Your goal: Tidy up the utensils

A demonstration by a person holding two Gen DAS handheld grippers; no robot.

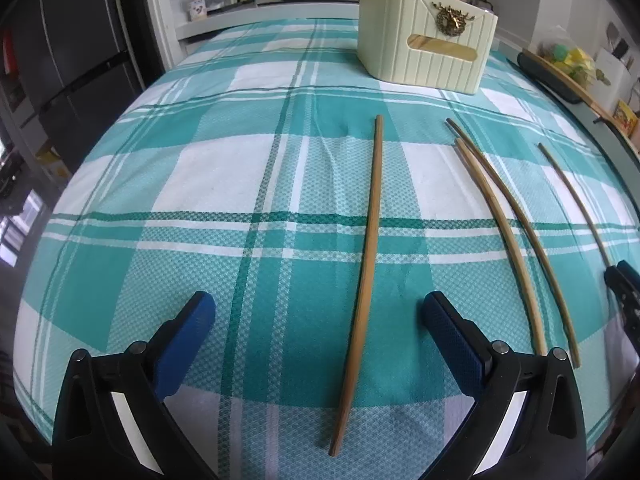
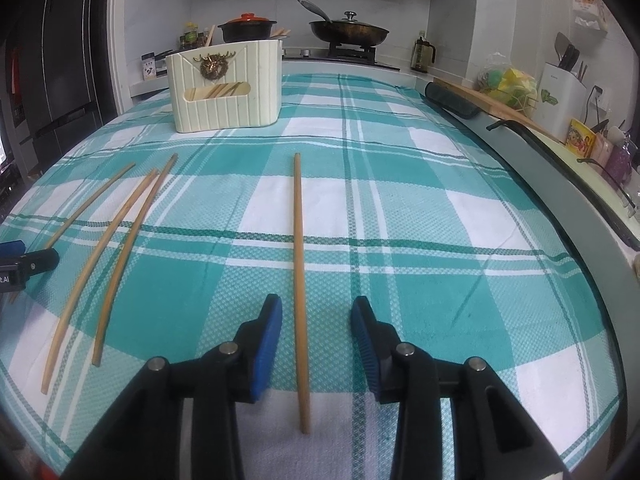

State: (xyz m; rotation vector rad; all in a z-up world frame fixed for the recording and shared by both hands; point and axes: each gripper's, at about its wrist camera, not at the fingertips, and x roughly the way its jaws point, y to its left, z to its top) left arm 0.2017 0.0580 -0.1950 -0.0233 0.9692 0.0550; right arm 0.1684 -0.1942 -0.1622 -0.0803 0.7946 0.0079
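Note:
Several wooden chopsticks lie on a teal checked cloth (image 1: pixel 224 184). One chopstick (image 1: pixel 370 260) runs between the fingers of my left gripper (image 1: pixel 318 308), nearer the right pad; the jaws stand wide open and touch nothing. Two more chopsticks (image 1: pixel 516 236) lie side by side to its right. A separate chopstick (image 2: pixel 298 260) lies on the cloth between the pads of my right gripper (image 2: pixel 317 306), which is open with a gap on both sides. A cream ribbed holder (image 1: pixel 424 52) (image 2: pixel 224 88) stands at the far end, with sticks showing through its slot.
Beyond the cloth is a stove with a black pot (image 2: pixel 248 30) and a lidded pan (image 2: pixel 348 32). A grey counter edge (image 2: pixel 560 200) curves along the right, with a dark roll (image 2: pixel 450 102) and clutter behind. A dark fridge (image 1: pixel 68 60) stands left.

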